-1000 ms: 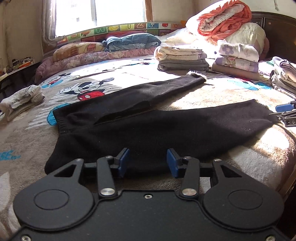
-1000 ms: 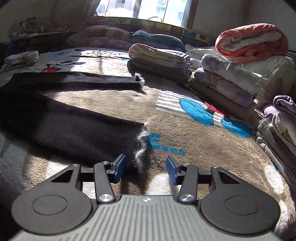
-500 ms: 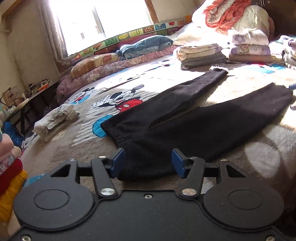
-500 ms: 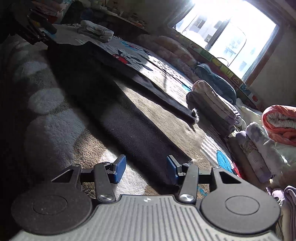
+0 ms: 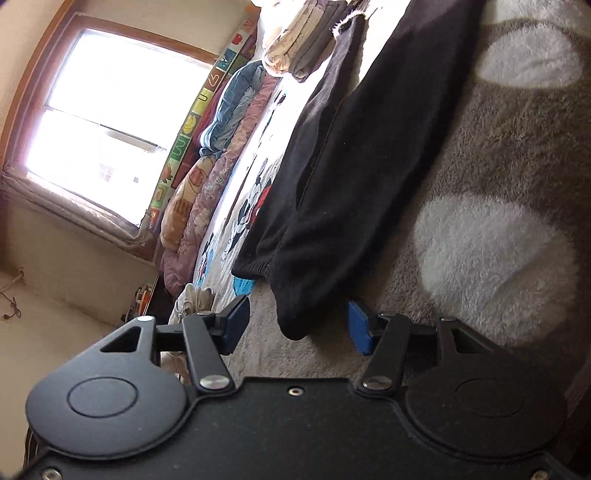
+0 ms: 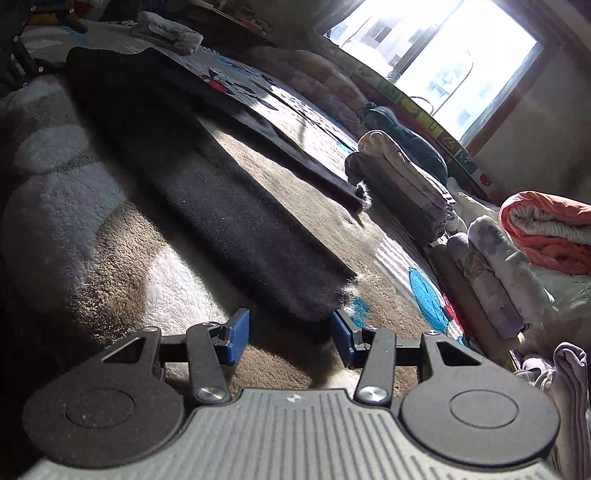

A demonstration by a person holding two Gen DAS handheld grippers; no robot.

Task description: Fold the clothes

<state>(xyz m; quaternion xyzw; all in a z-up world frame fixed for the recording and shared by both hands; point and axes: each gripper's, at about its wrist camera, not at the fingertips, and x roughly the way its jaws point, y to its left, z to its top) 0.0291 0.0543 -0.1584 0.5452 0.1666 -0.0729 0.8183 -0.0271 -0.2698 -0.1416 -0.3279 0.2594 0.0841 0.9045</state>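
Note:
Black fleece trousers (image 5: 354, 155) lie flat on the bed, their two legs spread apart in a V. In the strongly rolled left wrist view, my left gripper (image 5: 297, 326) is open, and the near waistband corner (image 5: 295, 325) hangs between its blue pads without being pinched. In the right wrist view the same trousers (image 6: 207, 184) stretch away from me. My right gripper (image 6: 290, 332) is open, its pads on either side of the near leg's frayed hem (image 6: 332, 295). The far leg ends at a fuzzy cuff (image 6: 360, 192).
A plush brown and white blanket (image 6: 92, 229) with cartoon prints covers the bed. Stacks of folded clothes (image 6: 399, 177) and rolled bedding (image 6: 546, 225) line the right side. More folded piles (image 5: 303, 44) sit by the window (image 5: 107, 118). A small white bundle (image 6: 166, 31) lies far left.
My left gripper has rolled sharply and moved to the trousers' waistband corner. My right gripper has shifted along the near leg to its hem. Both stay open.

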